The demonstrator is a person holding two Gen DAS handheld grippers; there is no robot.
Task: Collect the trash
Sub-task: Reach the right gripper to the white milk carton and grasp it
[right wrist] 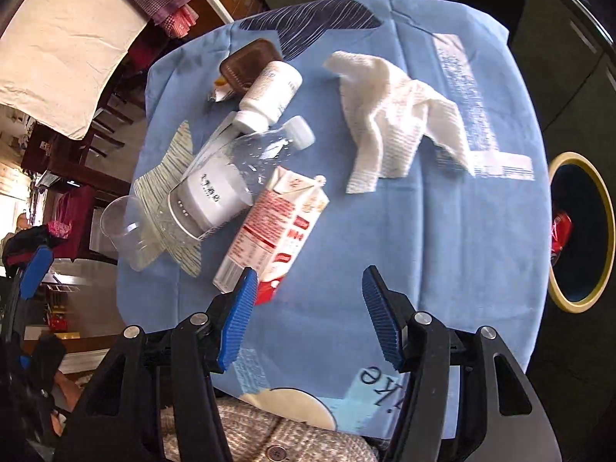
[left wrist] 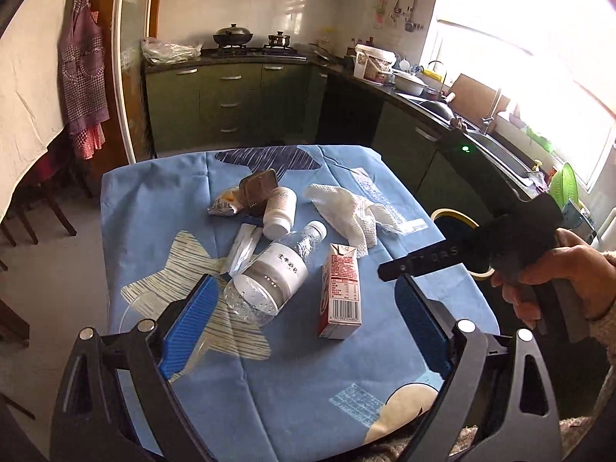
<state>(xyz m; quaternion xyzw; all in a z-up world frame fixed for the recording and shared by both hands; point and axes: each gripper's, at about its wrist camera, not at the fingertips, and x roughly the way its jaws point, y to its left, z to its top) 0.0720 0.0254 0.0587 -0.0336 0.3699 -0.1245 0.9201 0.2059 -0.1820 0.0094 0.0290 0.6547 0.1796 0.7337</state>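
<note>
Trash lies on a table with a blue cloth (left wrist: 292,396) (right wrist: 442,254). A red-and-white carton (left wrist: 342,289) (right wrist: 274,227) lies beside a clear plastic bottle (left wrist: 275,275) (right wrist: 231,181), a white pill bottle (left wrist: 280,211) (right wrist: 269,94), a brown lidded box (left wrist: 258,186) (right wrist: 250,62), a snack wrapper (left wrist: 224,205), a clear plastic cup (right wrist: 125,231) and a crumpled white paper towel (left wrist: 346,208) (right wrist: 392,115). My left gripper (left wrist: 304,327) is open and empty above the bottle and carton. My right gripper (right wrist: 310,315) is open and empty, just short of the carton's base.
A dark bin with a yellow rim (right wrist: 581,231) (left wrist: 458,223) stands off the table's right side with something red inside. Kitchen cabinets (left wrist: 238,100) and a sink counter (left wrist: 492,142) lie beyond the table. Dark chairs (right wrist: 100,127) stand on the left.
</note>
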